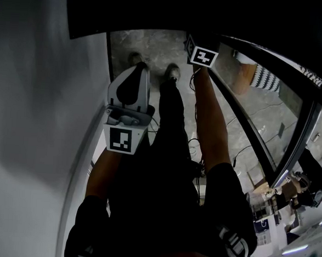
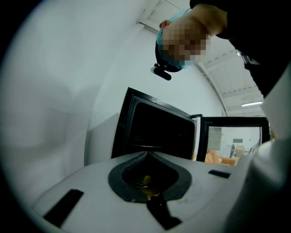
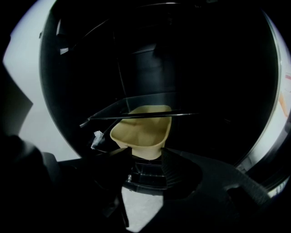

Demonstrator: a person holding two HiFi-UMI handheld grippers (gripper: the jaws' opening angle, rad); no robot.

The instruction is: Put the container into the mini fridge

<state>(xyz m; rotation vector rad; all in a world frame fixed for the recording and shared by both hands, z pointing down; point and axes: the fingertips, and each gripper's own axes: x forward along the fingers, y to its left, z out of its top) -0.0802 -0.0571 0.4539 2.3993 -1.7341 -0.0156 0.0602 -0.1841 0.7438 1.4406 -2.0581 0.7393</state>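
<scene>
**Placement step, container at the fridge opening.** The right gripper (image 3: 143, 157) reached into the dark cavity of the mini fridge (image 2: 154, 132), whose glass-paned door (image 2: 234, 121) stood swung open to the side. Its fingers stood at a middling spread, and their pads appeared to bear on both sides of the lower body of the cream-coloured container (image 3: 143, 132). The container was therefore judged to be carried, not yet set down.

The container stood upright between the fingertips and projected beyond them into the fridge. The front edge of the glass shelf (image 3: 136, 114) crossed in front of its upper rim. Whether its base rested on any surface could not be told from the right gripper view.

The left gripper (image 2: 146, 154) was held apart from the fridge, at the person's side. Its fingers were closed together on nothing and it took no part in the step.

Judged stage: insertion nearly complete, release outstanding. The next move called for the container's rim to clear the shelf edge. The base then had to settle level on a surface inside the fridge. Only after that should the fingers spread and draw straight back, to avoid tipping the container.
</scene>
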